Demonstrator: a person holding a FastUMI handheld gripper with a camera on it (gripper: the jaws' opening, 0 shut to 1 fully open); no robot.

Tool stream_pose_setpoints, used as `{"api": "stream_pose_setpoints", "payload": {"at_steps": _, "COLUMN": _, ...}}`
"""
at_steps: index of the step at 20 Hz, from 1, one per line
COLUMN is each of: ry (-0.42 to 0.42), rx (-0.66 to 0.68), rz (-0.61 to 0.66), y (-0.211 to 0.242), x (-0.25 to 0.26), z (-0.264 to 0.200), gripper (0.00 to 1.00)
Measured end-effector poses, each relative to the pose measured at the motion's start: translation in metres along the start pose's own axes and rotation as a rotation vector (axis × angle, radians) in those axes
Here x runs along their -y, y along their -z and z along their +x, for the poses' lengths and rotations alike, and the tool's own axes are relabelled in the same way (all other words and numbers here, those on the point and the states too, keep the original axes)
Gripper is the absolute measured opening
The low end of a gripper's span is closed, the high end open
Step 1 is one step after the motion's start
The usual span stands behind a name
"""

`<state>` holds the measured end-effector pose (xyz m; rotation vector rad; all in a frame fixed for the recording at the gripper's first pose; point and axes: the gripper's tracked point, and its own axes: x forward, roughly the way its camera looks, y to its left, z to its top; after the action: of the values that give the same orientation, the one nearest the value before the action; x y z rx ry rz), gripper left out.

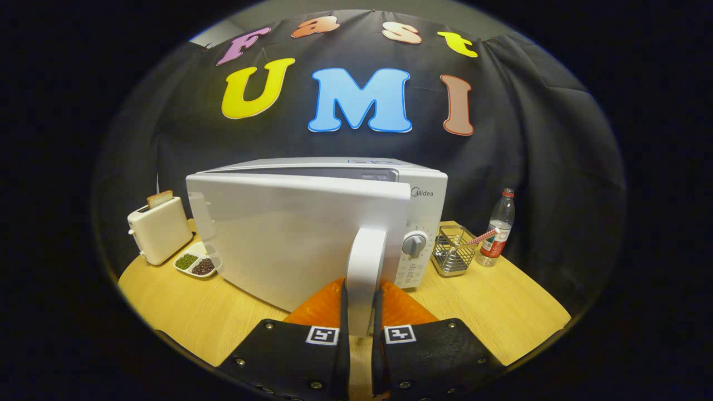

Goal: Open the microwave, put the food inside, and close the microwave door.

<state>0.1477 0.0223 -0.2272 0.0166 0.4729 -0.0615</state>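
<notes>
A white microwave (426,195) stands on the round wooden table (501,312). Its door (289,239) is swung partly out toward me, leaving a gap along the top at the control-panel side. My gripper (361,312) is shut on the door's upright white handle (365,267), one finger on each side of it. The food is a small white two-part dish (195,263) with green and dark contents, sitting on the table left of the door. The inside of the oven is hidden behind the door.
A white toaster (160,228) with a slice of bread stands at the left, behind the dish. Right of the microwave are a wire basket (452,252) holding a striped straw and a plastic bottle (497,234). Bare tabletop lies front right.
</notes>
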Motion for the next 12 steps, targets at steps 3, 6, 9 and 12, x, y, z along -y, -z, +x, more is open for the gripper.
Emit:
{"api": "stream_pose_setpoints", "payload": {"at_steps": 3, "ry": -0.038, "rx": -0.005, "rz": -0.009, "y": 0.009, "x": -0.014, "z": -0.021, "gripper": 0.21}}
{"api": "stream_pose_setpoints", "payload": {"at_steps": 6, "ry": -0.074, "rx": -0.056, "rz": -0.034, "y": 0.028, "x": -0.032, "z": -0.041, "gripper": 0.24}}
{"api": "stream_pose_setpoints", "payload": {"at_steps": 9, "ry": -0.106, "rx": -0.094, "rz": -0.052, "y": 0.047, "x": -0.049, "z": -0.063, "gripper": 0.24}}
{"api": "stream_pose_setpoints", "payload": {"at_steps": 12, "ry": -0.140, "rx": -0.099, "rz": -0.081, "y": 0.055, "x": -0.070, "z": -0.083, "gripper": 0.24}}
